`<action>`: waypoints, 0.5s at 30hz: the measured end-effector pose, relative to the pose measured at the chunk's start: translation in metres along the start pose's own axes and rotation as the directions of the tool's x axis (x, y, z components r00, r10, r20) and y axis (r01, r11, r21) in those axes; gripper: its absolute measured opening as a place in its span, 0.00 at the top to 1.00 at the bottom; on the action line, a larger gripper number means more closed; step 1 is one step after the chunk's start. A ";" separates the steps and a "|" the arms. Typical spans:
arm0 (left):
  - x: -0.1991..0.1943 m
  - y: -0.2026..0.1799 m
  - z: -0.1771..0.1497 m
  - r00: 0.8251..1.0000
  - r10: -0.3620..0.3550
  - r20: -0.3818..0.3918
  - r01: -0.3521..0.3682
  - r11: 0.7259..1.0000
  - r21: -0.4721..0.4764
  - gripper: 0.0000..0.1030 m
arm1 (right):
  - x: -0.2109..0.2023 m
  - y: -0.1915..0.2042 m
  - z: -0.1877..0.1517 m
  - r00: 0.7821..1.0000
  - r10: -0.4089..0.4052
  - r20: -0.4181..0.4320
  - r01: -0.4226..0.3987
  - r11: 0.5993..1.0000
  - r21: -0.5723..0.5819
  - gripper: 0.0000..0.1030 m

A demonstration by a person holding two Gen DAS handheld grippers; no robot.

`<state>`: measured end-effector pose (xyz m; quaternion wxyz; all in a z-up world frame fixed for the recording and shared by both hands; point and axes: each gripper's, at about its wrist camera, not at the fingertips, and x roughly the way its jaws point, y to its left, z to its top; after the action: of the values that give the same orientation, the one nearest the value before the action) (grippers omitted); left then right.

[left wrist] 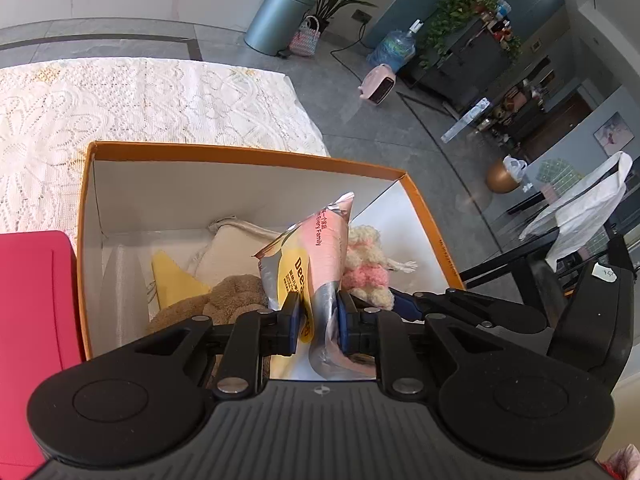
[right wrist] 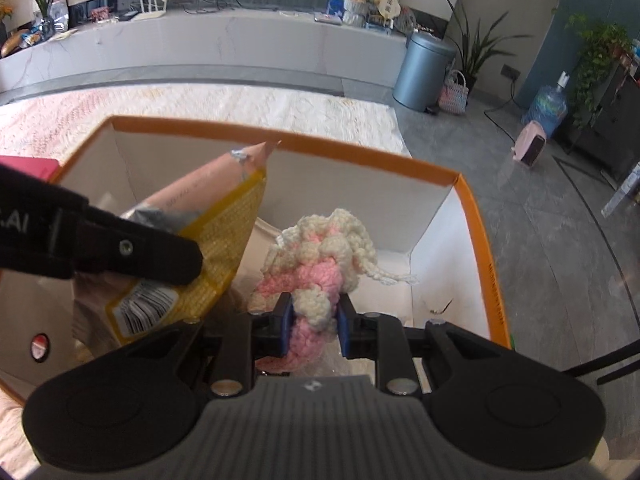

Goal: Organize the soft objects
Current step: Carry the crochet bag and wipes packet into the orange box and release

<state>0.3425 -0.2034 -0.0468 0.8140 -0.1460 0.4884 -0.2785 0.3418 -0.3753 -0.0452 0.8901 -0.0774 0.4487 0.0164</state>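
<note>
An orange-rimmed cardboard box [left wrist: 240,154] with white walls stands on a lace-covered table. My left gripper [left wrist: 318,316] is shut on a pink, yellow and silver tissue pack [left wrist: 316,256], held upright over the box. My right gripper [right wrist: 314,322] is shut on a pink and cream crocheted toy [right wrist: 320,256], held inside the box [right wrist: 280,142] beside the pack [right wrist: 224,216]. The toy [left wrist: 366,264] and part of the right gripper [left wrist: 460,308] show in the left wrist view. In the box lie a brown plush bear [left wrist: 236,294], a yellow cloth [left wrist: 174,280] and a cream pouch [left wrist: 236,248].
A red box [left wrist: 34,320] stands against the orange box's left side. The lace tablecloth [left wrist: 140,100] covers the table behind the box. Grey floor lies to the right, with a grey bin [left wrist: 280,12], a pink heater [left wrist: 378,84] and a dark chair frame [left wrist: 520,264].
</note>
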 end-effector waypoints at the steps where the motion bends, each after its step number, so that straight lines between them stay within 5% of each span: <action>1: 0.001 0.000 0.000 1.000 -0.001 0.000 0.001 1.000 -0.002 0.79 | 0.001 -0.001 -0.001 1.000 -0.002 -0.002 0.002 1.000 0.007 0.78; 9: -0.001 0.002 0.002 1.000 -0.003 0.014 0.003 1.000 -0.031 0.69 | -0.003 0.002 -0.005 0.999 -0.032 0.007 0.032 0.999 -0.038 0.69; 11: -0.005 -0.001 0.004 0.999 0.002 0.032 -0.001 1.000 -0.029 0.56 | -0.007 0.004 -0.003 0.999 -0.047 0.021 0.048 0.997 -0.059 0.66; 15: -0.019 -0.004 0.006 0.997 0.001 0.074 0.001 1.000 -0.023 0.49 | -0.020 0.006 -0.001 0.994 -0.092 0.062 0.098 0.991 -0.096 0.45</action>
<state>0.3392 -0.1956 -0.0281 0.8298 -0.1656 0.4612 -0.2671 0.3284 -0.3683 -0.0308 0.8975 -0.1422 0.4176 -0.0015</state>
